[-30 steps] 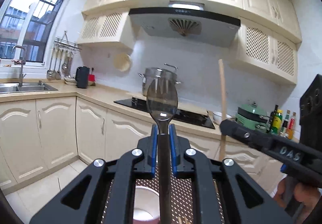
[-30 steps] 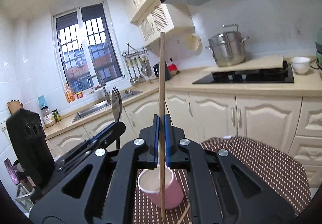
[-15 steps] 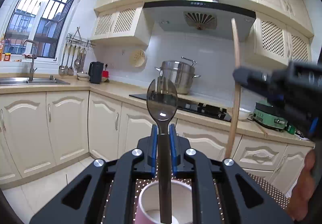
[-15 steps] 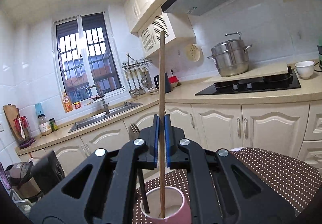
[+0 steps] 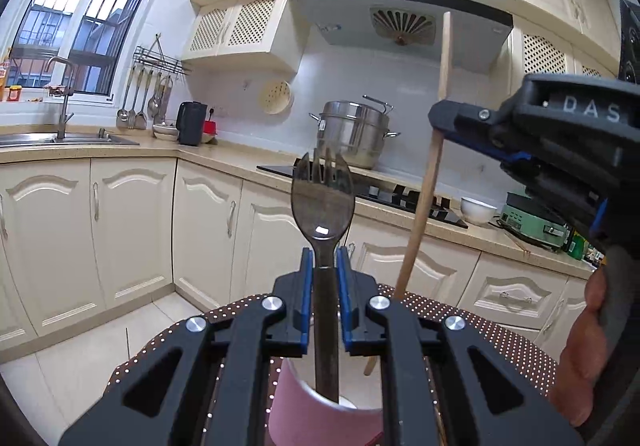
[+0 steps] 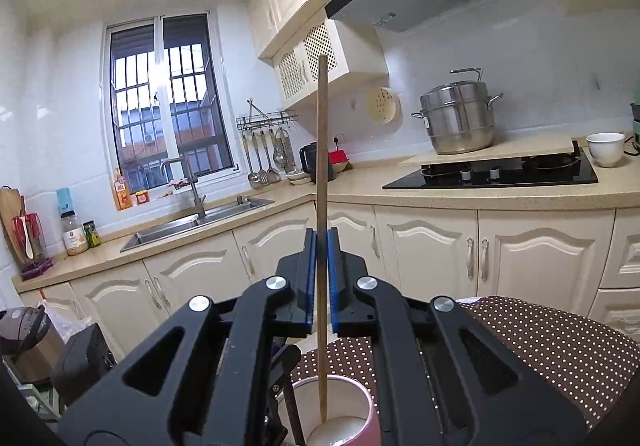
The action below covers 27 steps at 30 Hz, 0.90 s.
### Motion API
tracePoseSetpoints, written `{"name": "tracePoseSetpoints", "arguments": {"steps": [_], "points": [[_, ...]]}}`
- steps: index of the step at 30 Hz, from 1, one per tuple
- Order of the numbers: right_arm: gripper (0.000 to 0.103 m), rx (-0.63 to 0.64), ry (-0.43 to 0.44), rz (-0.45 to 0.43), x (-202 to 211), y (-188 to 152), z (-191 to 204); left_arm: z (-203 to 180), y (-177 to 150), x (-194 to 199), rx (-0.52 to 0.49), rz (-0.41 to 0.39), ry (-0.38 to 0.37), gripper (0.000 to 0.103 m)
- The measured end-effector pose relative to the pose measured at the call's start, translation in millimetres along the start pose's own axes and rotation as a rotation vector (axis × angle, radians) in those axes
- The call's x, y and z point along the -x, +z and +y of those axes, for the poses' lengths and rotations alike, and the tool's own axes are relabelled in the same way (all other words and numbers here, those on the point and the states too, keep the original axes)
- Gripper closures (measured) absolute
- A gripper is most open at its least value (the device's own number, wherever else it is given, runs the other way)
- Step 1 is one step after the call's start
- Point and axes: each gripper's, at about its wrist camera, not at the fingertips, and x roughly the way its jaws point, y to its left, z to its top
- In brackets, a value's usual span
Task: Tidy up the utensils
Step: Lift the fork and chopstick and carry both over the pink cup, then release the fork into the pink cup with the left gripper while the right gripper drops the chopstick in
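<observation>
Below me I see a round tabletop (image 6: 560, 342) covered in a brown cloth with white dots. One pink cup (image 6: 370, 412) with a white inside stands upright on it, near the edge facing me. In my left view the cup (image 5: 312, 410) sits low in the middle, with the dotted cloth (image 5: 500, 342) spreading around and behind it.

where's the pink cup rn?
The pink cup stands on the dotted tablecloth, low and centre in both wrist views, directly under both grippers. The spork handle and the wooden chopstick both dip into its mouth.
</observation>
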Motion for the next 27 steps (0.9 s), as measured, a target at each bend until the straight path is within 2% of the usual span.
{"name": "tracePoseSetpoints", "arguments": {"steps": [11,19,22,26,27], "points": [[0.097,0.007,-0.015,0.070,-5,-22,-7,7,-3,-1,0.036,0.039,-0.009,0.091],[0.097,0.016,-0.010,0.106,-1,-33,-10,12,-2,1,0.077,0.061,-0.046,0.091],[0.097,0.015,-0.010,0.118,0,-36,-12,14,0,1,0.084,0.066,-0.047,0.082],[0.097,0.014,-0.015,0.147,1,-42,-15,13,1,4,0.082,0.085,-0.051,0.077],[0.097,0.013,-0.018,0.151,2,-43,-15,13,1,6,0.085,0.090,-0.054,0.070]]}}
